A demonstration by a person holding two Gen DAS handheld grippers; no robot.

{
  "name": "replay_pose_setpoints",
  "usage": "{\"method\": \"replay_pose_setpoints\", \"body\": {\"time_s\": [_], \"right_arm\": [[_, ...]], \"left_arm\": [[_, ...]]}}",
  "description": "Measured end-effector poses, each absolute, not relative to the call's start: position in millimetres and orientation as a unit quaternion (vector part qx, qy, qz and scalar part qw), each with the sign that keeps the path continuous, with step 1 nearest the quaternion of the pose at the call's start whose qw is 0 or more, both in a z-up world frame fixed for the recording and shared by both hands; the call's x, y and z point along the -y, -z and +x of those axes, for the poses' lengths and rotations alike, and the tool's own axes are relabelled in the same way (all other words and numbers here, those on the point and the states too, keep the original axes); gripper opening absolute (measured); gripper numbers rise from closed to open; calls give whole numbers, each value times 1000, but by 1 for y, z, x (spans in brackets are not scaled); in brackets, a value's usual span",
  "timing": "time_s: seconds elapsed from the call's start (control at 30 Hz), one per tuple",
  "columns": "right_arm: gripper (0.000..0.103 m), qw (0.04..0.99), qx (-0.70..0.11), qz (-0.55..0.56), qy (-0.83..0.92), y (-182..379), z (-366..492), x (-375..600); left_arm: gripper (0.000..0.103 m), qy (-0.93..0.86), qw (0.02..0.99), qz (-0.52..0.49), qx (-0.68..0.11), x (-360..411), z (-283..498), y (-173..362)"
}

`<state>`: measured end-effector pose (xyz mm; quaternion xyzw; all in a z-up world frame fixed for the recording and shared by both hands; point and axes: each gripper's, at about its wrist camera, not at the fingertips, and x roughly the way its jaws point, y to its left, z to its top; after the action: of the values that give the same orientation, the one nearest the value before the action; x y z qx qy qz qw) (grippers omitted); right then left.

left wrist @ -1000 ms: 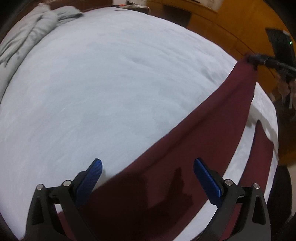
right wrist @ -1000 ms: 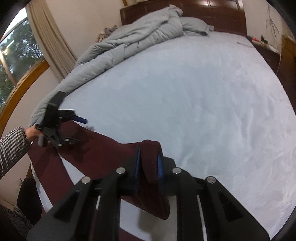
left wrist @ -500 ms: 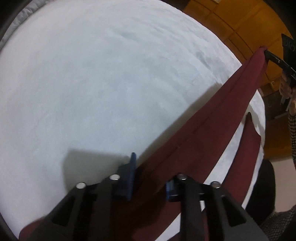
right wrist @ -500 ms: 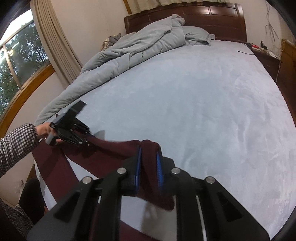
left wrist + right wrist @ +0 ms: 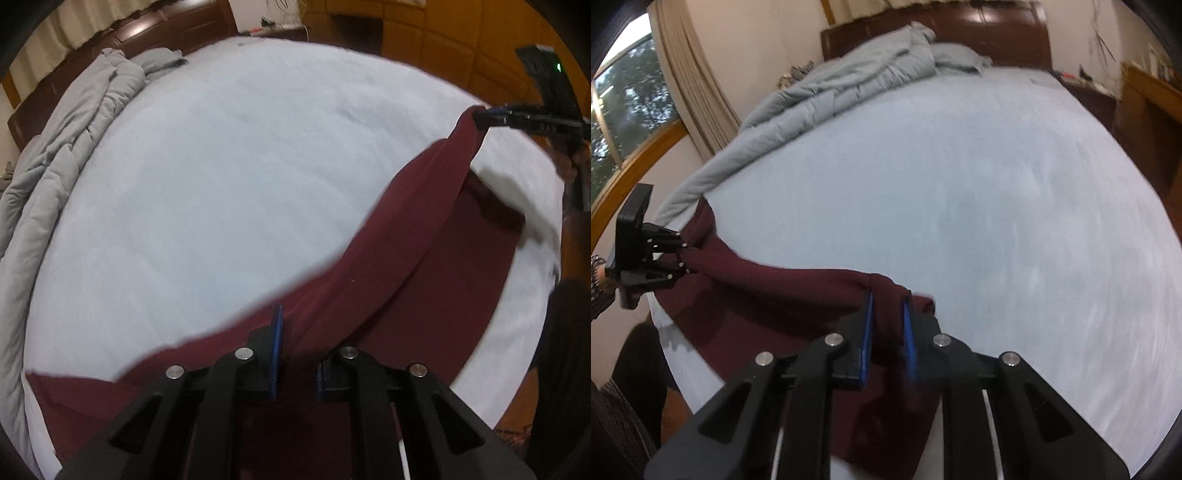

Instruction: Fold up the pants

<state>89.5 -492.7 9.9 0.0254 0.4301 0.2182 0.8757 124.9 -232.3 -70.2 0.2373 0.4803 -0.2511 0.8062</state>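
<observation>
2 black grippers with blue-padded fingers are both pinching your dark maroon fabric pants [image 5: 424, 236]. Your left gripper [image 5: 295, 354] has its fingers clamped on the fabric edge near the foot of the wide bed with the pale blue sheet [image 5: 229, 177]; its jaws have just been closing, with the cloth between them. Your right gripper [image 5: 888, 328] has its fingers pressed onto a bunched fold of the same pants, which drapes over and past its tips. Between the 2 grippers the garment hangs as a raised, stretched band above the sheet, while its lower part lies on the bed's near edge. Beyond, a crumpled grey quilted duvet [image 5: 849, 81] lies along the bed's left side up to the dark wooden headboard [image 5: 997, 33].
</observation>
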Motion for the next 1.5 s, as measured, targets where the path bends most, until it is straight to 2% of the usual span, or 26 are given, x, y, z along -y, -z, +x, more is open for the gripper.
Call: {"method": "replay_pose_setpoints", "body": {"time_s": [0.23, 0.33, 0.4, 0.47, 0.57, 0.73, 0.93, 1.03, 1.07, 1.1, 1.13, 1.37, 1.5], "right_arm": [[17, 851, -489, 40, -187, 57, 32, 488], [30, 850, -495, 59, -172, 61, 22, 484], [50, 851, -493, 81, -165, 55, 13, 485], [57, 853, -483, 129, -151, 44, 0, 492], [57, 828, -483, 221, -177, 37, -16, 492], [57, 778, -485, 349, -193, 57, -14, 473], [57, 740, -491, 436, -144, 91, 21, 474], [50, 733, -484, 462, -126, 98, 30, 480], [36, 732, -487, 462, -118, 99, 33, 481], [16, 735, -491, 454, -111, 99, 34, 482], [13, 743, -494, 438, -108, 96, 36, 481], [9, 799, -443, 387, -121, 34, 12, 494], [9, 804, -467, 358, -88, 44, 4, 497]], "left_arm": [[14, 217, 811, 277, -467, 232, 80, 127], [15, 200, 824, 298, -439, 236, 69, 135], [16, 192, 830, 299, -431, 237, 68, 137], [17, 189, 835, 282, -434, 235, 69, 136], [17, 187, 836, 269, -440, 234, 68, 133], [18, 187, 837, 254, -447, 232, 69, 134], [18, 195, 837, 237, -454, 226, 74, 131], [19, 200, 836, 237, -454, 223, 81, 131], [19, 201, 835, 236, -454, 222, 81, 131], [19, 202, 835, 235, -455, 221, 82, 131], [19, 202, 835, 233, -457, 221, 82, 130], [20, 208, 846, 197, -451, 218, 78, 100], [20, 208, 847, 206, -444, 226, 62, 95]]}}
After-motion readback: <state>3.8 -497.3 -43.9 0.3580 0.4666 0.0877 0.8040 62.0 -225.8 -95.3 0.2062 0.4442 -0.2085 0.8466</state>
